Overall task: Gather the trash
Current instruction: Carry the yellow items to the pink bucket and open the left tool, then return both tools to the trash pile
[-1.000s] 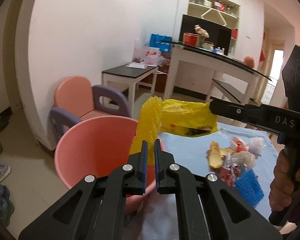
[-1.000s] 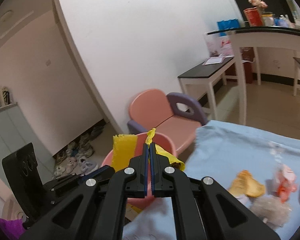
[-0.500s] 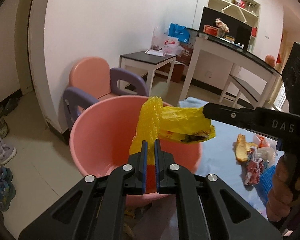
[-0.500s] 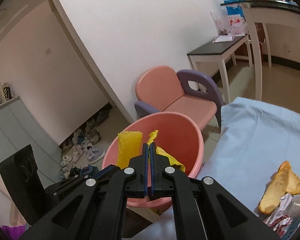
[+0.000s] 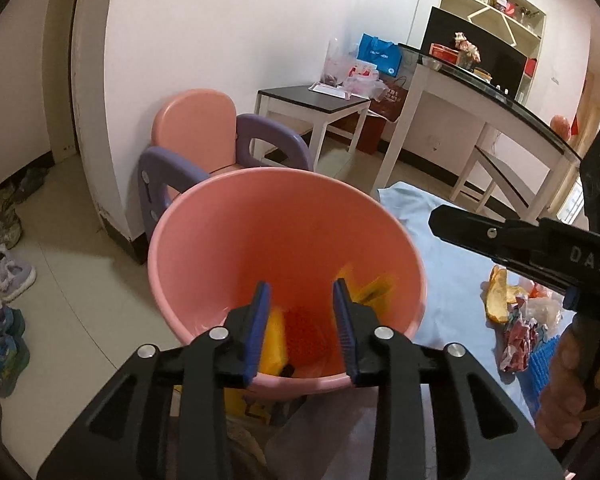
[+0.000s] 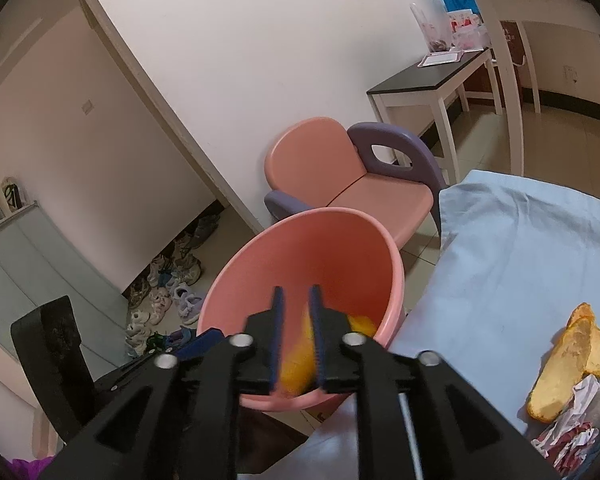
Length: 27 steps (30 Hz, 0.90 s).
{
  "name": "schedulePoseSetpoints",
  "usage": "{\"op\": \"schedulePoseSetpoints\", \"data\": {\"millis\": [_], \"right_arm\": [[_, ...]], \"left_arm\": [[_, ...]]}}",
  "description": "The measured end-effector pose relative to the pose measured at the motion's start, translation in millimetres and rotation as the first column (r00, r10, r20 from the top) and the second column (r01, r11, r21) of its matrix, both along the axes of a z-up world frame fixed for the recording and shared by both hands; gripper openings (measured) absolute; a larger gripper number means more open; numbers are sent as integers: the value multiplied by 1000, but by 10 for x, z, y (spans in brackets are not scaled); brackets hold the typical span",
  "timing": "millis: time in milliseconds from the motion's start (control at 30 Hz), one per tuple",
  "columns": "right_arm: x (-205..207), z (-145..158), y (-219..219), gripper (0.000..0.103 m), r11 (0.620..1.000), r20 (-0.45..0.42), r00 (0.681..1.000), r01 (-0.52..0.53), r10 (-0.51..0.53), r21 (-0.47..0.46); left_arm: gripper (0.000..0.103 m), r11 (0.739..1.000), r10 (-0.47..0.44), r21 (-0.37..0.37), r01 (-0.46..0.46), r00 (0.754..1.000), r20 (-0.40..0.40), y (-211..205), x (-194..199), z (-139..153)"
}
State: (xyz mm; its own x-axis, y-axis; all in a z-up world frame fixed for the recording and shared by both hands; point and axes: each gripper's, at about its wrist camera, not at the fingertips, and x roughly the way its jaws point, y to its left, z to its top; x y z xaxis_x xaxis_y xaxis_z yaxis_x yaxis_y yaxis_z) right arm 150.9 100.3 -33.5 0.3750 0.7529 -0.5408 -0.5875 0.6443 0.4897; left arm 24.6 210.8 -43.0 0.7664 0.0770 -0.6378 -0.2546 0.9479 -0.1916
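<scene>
A pink bucket (image 5: 284,216) stands on the floor beside the blue-clothed table (image 6: 520,248). My left gripper (image 5: 301,292) hovers over its mouth, jaws opening, nothing pressed between the pads. Below it in the bucket lie a yellow net piece (image 5: 274,344) and a yellow wrapper (image 5: 370,290). My right gripper (image 6: 296,292) is also above the bucket (image 6: 260,248) with jaws opening; the blurred yellow wrapper (image 6: 300,356) falls free beneath them. The right gripper (image 5: 438,222) shows side-on in the left wrist view. Orange peel (image 6: 568,364) and crumpled wrappers (image 6: 572,436) lie on the cloth.
A pink and purple child's chair (image 5: 196,128) stands right behind the bucket. Shoes (image 5: 8,276) lie along the floor at left. A dark-topped side table (image 5: 316,100) and a white counter (image 5: 480,92) stand further back. A blue scrub pad (image 5: 544,364) lies by the wrappers.
Both grippers came down over the bucket and their jaws opened. The yellow net left the left gripper and the yellow wrapper left the right one; both dropped into the bucket.
</scene>
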Motion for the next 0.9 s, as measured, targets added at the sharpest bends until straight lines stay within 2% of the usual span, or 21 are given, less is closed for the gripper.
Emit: {"op": "schedulePoseSetpoints", "data": {"millis": [67,133,267,467,700,900], "right_arm": [[-21,28,-43,36,1000,7,1000,9,-9,4],[-47,53,-63,37,1000,22,1000,8,-8,-2],[-149,117,-155,50,1000,69,997,20,-18,-18],[-388,166,-357,57,997,131,990,52,-45,-52],[-572,115,-695,58,988,150,984,111,-95,-106],[-717,37,-1153,58,973,146,973,199,-181,-119]], "left_arm": [[33,1000,-1,0,1,1000,-1,-4,-4,12],[33,1000,-6,1,6,1000,1,-26,-11,31],[33,1000,-21,5,21,1000,2,-103,-29,75],[33,999,-47,17,47,999,7,-262,-49,127],[33,995,-97,29,96,995,13,-529,-55,160],[33,988,-150,25,150,989,15,-778,-52,181]]}}
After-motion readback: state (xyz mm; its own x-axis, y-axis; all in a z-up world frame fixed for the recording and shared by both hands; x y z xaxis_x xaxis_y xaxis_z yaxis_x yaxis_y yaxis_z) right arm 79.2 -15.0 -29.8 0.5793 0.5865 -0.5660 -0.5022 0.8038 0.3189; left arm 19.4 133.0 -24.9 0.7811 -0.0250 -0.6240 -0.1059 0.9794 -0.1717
